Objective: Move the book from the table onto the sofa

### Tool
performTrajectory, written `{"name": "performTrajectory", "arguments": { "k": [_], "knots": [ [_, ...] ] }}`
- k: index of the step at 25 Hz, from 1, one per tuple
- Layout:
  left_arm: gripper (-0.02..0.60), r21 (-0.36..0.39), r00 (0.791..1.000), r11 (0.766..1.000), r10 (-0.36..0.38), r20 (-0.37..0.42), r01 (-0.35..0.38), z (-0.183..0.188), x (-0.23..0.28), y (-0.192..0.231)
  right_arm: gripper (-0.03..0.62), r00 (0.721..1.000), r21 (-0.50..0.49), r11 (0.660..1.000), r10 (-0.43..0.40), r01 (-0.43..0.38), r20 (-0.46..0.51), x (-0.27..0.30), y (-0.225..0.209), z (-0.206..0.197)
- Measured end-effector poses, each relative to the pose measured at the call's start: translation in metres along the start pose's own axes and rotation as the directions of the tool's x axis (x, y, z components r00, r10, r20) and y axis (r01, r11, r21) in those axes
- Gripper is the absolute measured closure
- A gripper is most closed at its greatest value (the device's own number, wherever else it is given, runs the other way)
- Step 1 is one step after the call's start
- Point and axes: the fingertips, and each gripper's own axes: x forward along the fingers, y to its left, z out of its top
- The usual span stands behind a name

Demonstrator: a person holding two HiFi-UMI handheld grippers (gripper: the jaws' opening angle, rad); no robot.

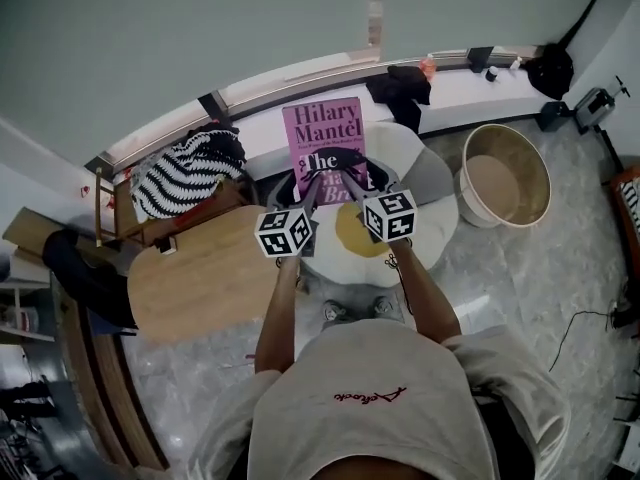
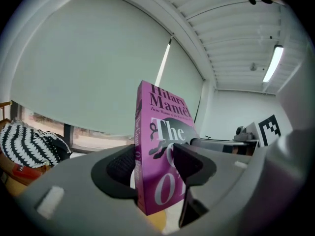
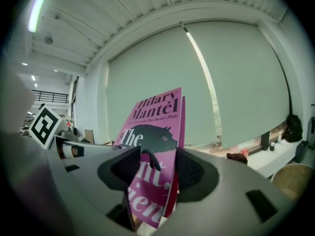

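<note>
Both grippers clamp one book (image 1: pixel 322 133), pink cover with a black animal figure and white lettering. It is lifted clear of the wooden counter (image 1: pixel 200 278), which lies off to the person's left and lower in the head view.

Left gripper (image 1: pixel 308 190): its own view shows the jaws closed on the book (image 2: pixel 160 146) at the lower spine side, one jaw on the front cover and one behind.

Right gripper (image 1: pixel 352 183): jaws closed on the lower part of the book (image 3: pixel 155 151) near its open edge, front cover facing the camera.

Book stands roughly upright, title side toward the person. In the head view it sits over a round white seat (image 1: pixel 430 233) with a yellow patch (image 1: pixel 355 233).

Black-and-white striped cushion (image 1: pixel 185 173) lies beyond the counter by the window ledge. Round tub (image 1: pixel 505 173) is on the floor to the right.
</note>
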Motion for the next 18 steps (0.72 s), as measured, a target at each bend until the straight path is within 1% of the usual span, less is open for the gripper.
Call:
{"name": "performTrajectory", "arguments": {
  "k": [4, 9, 12, 18],
  "knots": [
    [0.342, 0.014, 0.999, 0.999, -0.043, -0.020, 0.044, -0.007, 0.028, -0.049, 0.367, 0.999, 0.012, 0.999, -0.047, 0.047, 0.008, -0.036, -0.045, 0.001],
    [0.342, 0.029, 0.997, 0.997, -0.071, -0.042, 0.073, -0.018, 0.055, -0.105, 0.367, 0.997, 0.029, 0.996, -0.082, 0.082, 0.015, -0.078, -0.092, -0.002],
    [0.342, 0.034, 0.995, 0.996, -0.081, -0.054, 0.083, -0.027, 0.065, -0.129, 0.367, 0.995, 0.036, 0.995, -0.095, 0.094, 0.014, -0.097, -0.111, -0.007],
    [0.342, 0.055, 0.992, 0.994, -0.094, -0.080, 0.099, -0.050, 0.080, -0.163, 0.367, 0.993, 0.060, 0.992, -0.115, 0.114, 0.016, -0.126, -0.140, -0.025]
  ]
}}
